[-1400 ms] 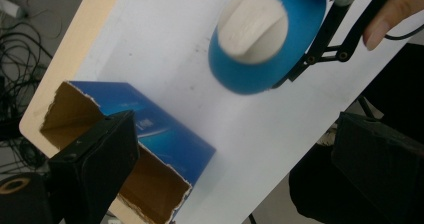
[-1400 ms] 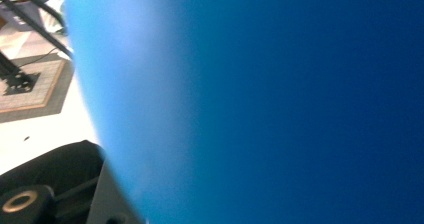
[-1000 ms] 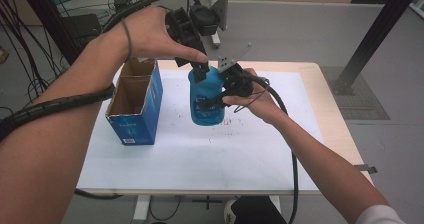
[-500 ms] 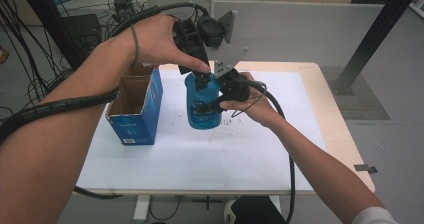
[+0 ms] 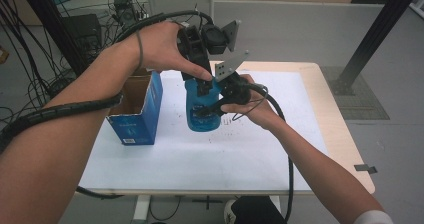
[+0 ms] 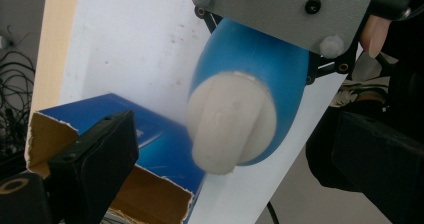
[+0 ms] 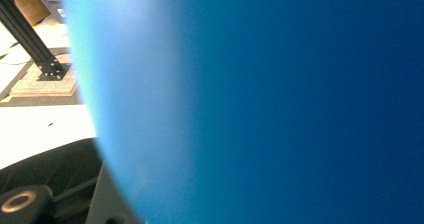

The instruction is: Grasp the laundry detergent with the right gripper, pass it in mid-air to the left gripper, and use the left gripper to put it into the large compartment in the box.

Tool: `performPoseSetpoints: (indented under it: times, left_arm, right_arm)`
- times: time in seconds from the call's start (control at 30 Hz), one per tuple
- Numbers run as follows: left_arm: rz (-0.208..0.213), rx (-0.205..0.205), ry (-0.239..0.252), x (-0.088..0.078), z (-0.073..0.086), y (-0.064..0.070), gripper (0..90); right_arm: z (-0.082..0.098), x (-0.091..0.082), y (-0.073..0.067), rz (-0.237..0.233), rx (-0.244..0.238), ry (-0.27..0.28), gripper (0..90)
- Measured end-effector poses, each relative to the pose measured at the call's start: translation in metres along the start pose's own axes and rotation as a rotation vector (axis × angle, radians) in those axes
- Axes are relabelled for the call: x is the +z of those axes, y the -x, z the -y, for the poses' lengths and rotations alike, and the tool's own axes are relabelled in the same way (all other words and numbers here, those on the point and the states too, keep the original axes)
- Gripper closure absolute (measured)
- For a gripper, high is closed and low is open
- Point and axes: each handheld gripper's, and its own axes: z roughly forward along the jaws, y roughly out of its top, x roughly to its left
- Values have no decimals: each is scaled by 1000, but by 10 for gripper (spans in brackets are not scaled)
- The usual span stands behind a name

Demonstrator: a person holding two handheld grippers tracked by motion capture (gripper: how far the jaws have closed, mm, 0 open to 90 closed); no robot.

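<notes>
High view: the right gripper (image 5: 212, 109) is clamping the blue bottle (image 5: 202, 115) standing on the white table (image 5: 200, 159) beside the open box (image 5: 135, 111). Left gripper view: the left gripper (image 6: 240, 149) is hanging open around the bottle's white cap (image 6: 230, 124), not touching it. Right gripper view: the bottle's wall is pressing close against the lens.

Left of bottle: open blue box (image 5: 136, 111) stood just beside blue bottle (image 5: 201, 109), narrow gap.
Above bottle: left gripper (image 5: 205, 86) hung over the white cap (image 6: 231, 121), top blocked.
Right side: right gripper (image 5: 212, 106) clamped on the bottle, way in shut.
Near edge: bare white table (image 5: 200, 159), plenty of room.
Far right: table bare too.
</notes>
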Motion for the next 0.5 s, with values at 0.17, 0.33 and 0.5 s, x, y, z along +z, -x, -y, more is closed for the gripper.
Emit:
performPoseSetpoints:
  times: [0.17,0.33,0.5]
  left_arm:
    - [8,9,-9,4,0,0,53]
    - [21,13,-17,7,-1,0,53]
    - [32,22,-15,10,-2,-1,53]
  right_arm:
    - [-1,0,-2,-5,-14,-1,443]
    - [-1,0,-2,-11,-22,5,442]
    - [-2,1,-3,-19,-29,6,442]
